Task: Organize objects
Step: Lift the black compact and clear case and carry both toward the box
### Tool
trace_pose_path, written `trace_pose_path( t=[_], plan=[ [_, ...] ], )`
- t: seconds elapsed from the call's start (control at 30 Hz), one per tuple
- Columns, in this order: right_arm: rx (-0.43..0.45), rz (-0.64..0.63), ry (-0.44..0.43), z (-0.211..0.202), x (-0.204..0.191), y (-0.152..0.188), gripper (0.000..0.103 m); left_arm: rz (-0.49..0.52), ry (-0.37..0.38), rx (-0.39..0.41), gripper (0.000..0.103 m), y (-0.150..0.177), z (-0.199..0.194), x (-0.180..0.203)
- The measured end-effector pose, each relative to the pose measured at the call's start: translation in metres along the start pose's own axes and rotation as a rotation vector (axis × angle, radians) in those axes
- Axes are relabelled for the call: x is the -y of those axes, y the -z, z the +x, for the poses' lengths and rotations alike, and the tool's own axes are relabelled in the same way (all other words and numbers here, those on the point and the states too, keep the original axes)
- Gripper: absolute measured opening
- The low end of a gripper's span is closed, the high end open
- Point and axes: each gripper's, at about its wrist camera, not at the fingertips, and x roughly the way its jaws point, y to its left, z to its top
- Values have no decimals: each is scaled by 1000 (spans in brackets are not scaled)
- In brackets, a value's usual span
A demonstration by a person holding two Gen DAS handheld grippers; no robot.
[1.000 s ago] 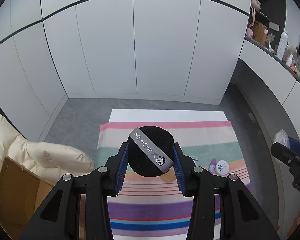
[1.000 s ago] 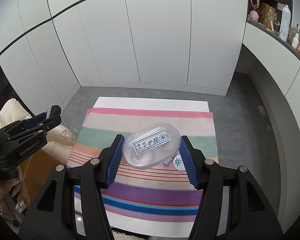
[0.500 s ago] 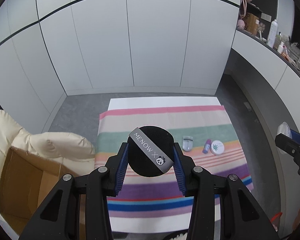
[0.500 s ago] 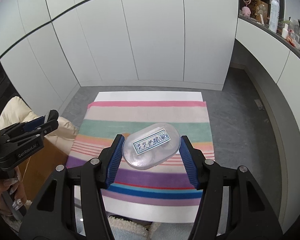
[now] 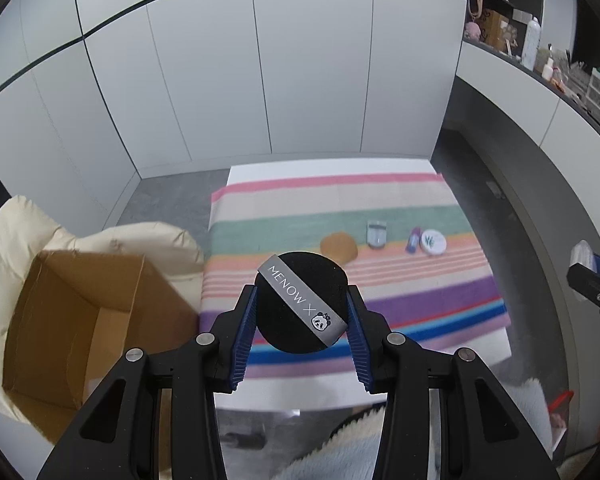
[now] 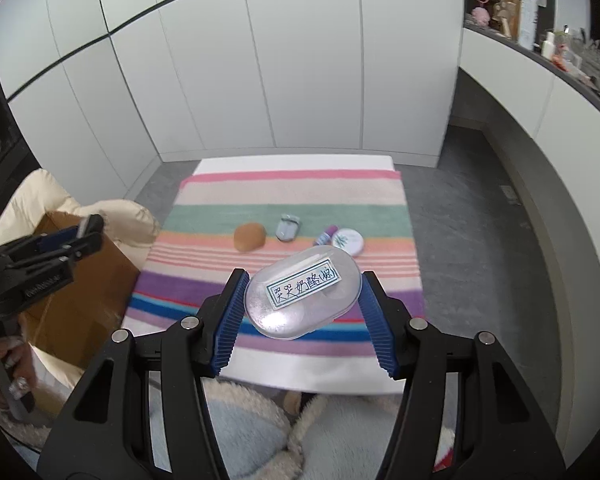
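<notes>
Both grippers have drawn back from the striped blanket (image 5: 380, 200), so more of its near edge and the box show than a second ago.

At far left, an open cardboard box (image 5: 80, 320) sits against a cream cushion (image 5: 16, 232), beside the worktop. The left gripper (image 5: 302, 316) is clenched on a black puff (image 5: 296, 300) with a grey "MENOW" band, held in the air above the blanket's near stripes. On the blanket behind it, in a row, lie a tan puff (image 5: 339, 245), a small grey case (image 5: 376, 233), a purple tube (image 5: 413, 239) and a white round tin (image 5: 433, 241), the last two touching. The right gripper (image 6: 302, 300) grips a clear oval case (image 6: 300, 296) with a handwritten label, also in the air over the blanket's near half.
</notes>
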Motion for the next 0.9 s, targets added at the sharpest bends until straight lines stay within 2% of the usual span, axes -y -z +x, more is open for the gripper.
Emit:
trace_pose_path(
  t=[0.2,0.33,0.67,0.9],
  plan=[
    [5,12,14,-33,-4,35,59,24,-35,44,43,27,-32,-13],
    [5,14,-3,-47,-8,48,59,12,-11,37,43,35,-40,-18],
    [20,1,4,-60,-18,54,59,53,-6,67,43,39,-50,-8],
    [16,-22,7,-60,-25,55,59,47,6,46,43,43,-49,-8]
  ],
)
